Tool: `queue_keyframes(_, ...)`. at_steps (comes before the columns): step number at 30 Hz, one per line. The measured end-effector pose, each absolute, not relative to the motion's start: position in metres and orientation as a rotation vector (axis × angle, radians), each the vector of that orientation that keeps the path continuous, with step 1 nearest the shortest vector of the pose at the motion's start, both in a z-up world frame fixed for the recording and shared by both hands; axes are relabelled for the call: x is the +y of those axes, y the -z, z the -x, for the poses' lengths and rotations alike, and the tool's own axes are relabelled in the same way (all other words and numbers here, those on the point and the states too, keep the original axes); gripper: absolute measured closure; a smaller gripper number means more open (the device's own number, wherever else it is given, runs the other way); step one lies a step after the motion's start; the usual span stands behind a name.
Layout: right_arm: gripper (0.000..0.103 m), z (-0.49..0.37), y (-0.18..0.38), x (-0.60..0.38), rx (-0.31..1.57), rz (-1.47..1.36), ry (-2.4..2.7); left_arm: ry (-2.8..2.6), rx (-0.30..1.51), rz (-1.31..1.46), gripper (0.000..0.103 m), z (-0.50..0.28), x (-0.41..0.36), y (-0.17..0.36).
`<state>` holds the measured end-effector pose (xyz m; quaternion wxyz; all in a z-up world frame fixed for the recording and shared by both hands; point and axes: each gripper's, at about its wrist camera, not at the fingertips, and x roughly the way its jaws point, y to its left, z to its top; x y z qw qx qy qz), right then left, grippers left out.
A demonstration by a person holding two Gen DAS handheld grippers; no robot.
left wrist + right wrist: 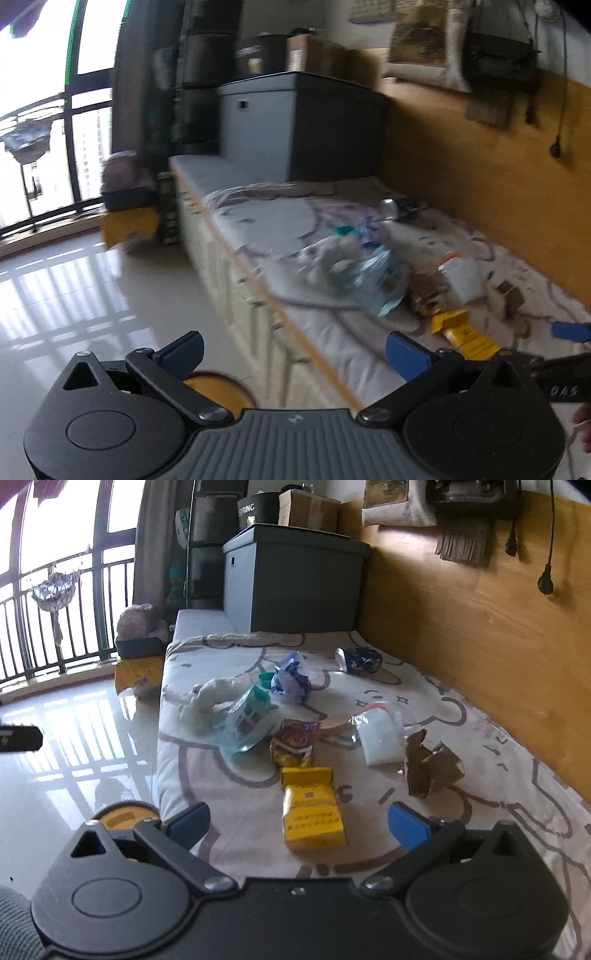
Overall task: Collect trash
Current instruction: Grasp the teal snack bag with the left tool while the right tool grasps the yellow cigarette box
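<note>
Both the left gripper (pixel 295 350) and the right gripper (pixel 299 823) are spread wide, holding nothing; the yellow cardboard cigarette box (pixel 313 812) lies near, its print unreadable; the far black box (pixel 255 511) reads "…PPING".

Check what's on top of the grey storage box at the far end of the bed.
On the grey storage box: a cardboard box and a black container with white lettering. Their contents and anything behind them are hidden.

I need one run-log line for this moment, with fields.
stage: approach | left hand-held gripper: open, empty | right hand-held gripper: open, empty, facing yellow box | trash on bed: untouched
</note>
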<state>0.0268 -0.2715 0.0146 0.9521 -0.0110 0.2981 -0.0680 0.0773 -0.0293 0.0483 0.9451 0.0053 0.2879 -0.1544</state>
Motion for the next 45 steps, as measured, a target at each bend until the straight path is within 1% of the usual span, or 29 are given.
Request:
queue_keyframes(8, 0.000, -0.056, -0.002, -0.310, 0.585, -0.045, 0.183, 0.433, 0.633, -0.030, 0.000, -0.146, -0.089, -0.051)
queue_keyframes(14, 0.000, -0.075, 0.018, -0.328, 0.620, -0.073, 0.195, 0.431, 0.763, 0.157, 0.000, -0.205, -0.137, -0.040)
queue_keyframes(17, 0.000, -0.082, 0.030, -0.332, 0.654, -0.090, 0.171, 0.395, 0.871, 0.289, 0.000, -0.234, -0.154, -0.023)
queue_keyframes(21, 0.000, -0.087, 0.039, -0.336, 0.679, -0.098, 0.150, 0.293, 0.977, 0.428, 0.000, -0.264, -0.163, 0.003)
queue_keyframes(25, 0.000, -0.092, 0.047, -0.339, 0.697, -0.116, 0.126, 0.173, 1.014, 0.487, 0.000, -0.284, -0.164, 0.024)
queue_keyframes(26, 0.001, -0.093, 0.048, -0.339, 0.700, -0.117, 0.118, 0.155, 1.020, 0.491, 0.000, -0.287, -0.165, 0.027)
queue_keyframes(28, 0.007, -0.097, 0.050, -0.337, 0.706, -0.113, 0.097, 0.120, 1.028, 0.485, 0.001, -0.292, -0.167, 0.035)
queue_keyframes(30, 0.010, -0.101, 0.053, -0.334, 0.714, -0.112, 0.074, 0.097, 1.023, 0.476, 0.001, -0.295, -0.169, 0.041)
queue_keyframes(34, 0.015, -0.107, 0.055, -0.329, 0.730, -0.103, 0.041, 0.085, 1.008, 0.437, 0.001, -0.299, -0.179, 0.042)
queue_keyframes(35, 0.018, -0.107, 0.056, -0.328, 0.735, -0.104, 0.034, 0.083, 1.007, 0.432, 0.001, -0.300, -0.181, 0.043)
queue_keyframes(37, 0.025, -0.109, 0.056, -0.324, 0.748, -0.104, 0.018, 0.092, 1.002, 0.420, 0.009, -0.298, -0.184, 0.044)
queue_keyframes(38, 0.031, -0.109, 0.057, -0.323, 0.757, -0.103, 0.011, 0.098, 0.997, 0.411, 0.012, -0.297, -0.184, 0.043)
queue_keyframes(39, 0.040, -0.110, 0.058, -0.320, 0.767, -0.100, 0.006, 0.105, 0.992, 0.403, 0.019, -0.296, -0.185, 0.043)
queue_keyframes(40, 0.045, -0.110, 0.060, -0.318, 0.778, -0.097, 0.006, 0.119, 0.986, 0.404, 0.029, -0.295, -0.184, 0.043)
queue_keyframes(41, 0.053, -0.109, 0.061, -0.315, 0.786, -0.095, 0.008, 0.136, 0.983, 0.409, 0.035, -0.294, -0.183, 0.043)
queue_keyframes(43, 0.065, -0.106, 0.061, -0.312, 0.784, -0.089, 0.019, 0.169, 0.986, 0.420, 0.049, -0.293, -0.179, 0.041)
queue_keyframes(45, 0.066, -0.103, 0.059, -0.312, 0.788, -0.102, 0.025, 0.186, 0.982, 0.408, 0.054, -0.290, -0.178, 0.038)
